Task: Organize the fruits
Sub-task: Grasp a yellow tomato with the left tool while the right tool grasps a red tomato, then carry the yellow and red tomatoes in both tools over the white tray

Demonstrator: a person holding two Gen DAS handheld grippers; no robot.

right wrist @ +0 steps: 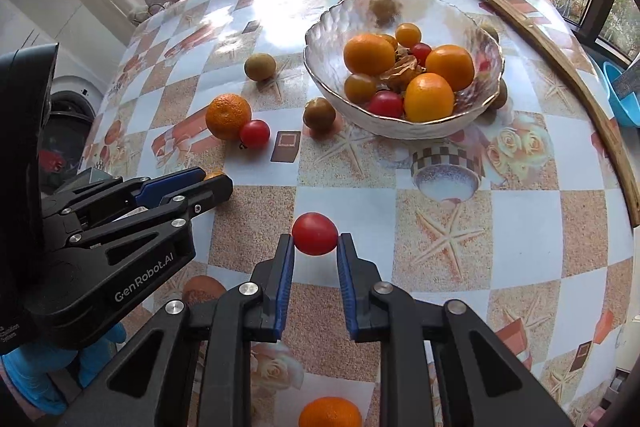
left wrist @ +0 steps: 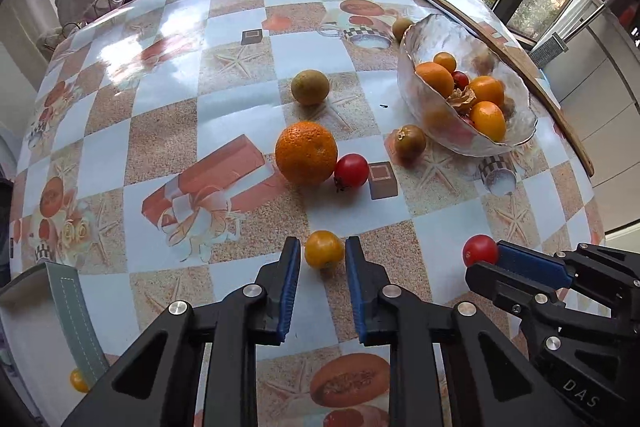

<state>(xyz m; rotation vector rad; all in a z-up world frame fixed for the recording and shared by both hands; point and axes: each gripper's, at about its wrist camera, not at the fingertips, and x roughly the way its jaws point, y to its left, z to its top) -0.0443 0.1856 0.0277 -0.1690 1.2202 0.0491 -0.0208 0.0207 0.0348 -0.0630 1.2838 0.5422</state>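
Two tongs: both low over the worktop (left wrist: pixel 168 115), side by side, each closed around a small fruit.
Left tongs (left wrist: pixel 322 245): narrow, blue pads against the sides of a yellow cherry tomato (left wrist: pixel 324 249) resting on the worktop.
Right tongs (right wrist: pixel 315 241): nearly closed, pads pinching a red cherry tomato (right wrist: pixel 315 233) on a sandy check square.
Glass bowl (right wrist: pixel 320 39): beyond the right tongs, holding oranges, small tomatoes and a dried husk.
Loose fruit: large orange (left wrist: pixel 306 153) touching another red tomato (left wrist: pixel 351 170); a brownish-green tomato (left wrist: pixel 410 141) just beside the bowl; a greenish round fruit (left wrist: pixel 310 87) farther back.
Wooden stick (right wrist: pixel 520 27): long, curved, lying along the far right edge of the worktop.
Person: blue-gloved hand (right wrist: pixel 44 367) under the left tongs' body.
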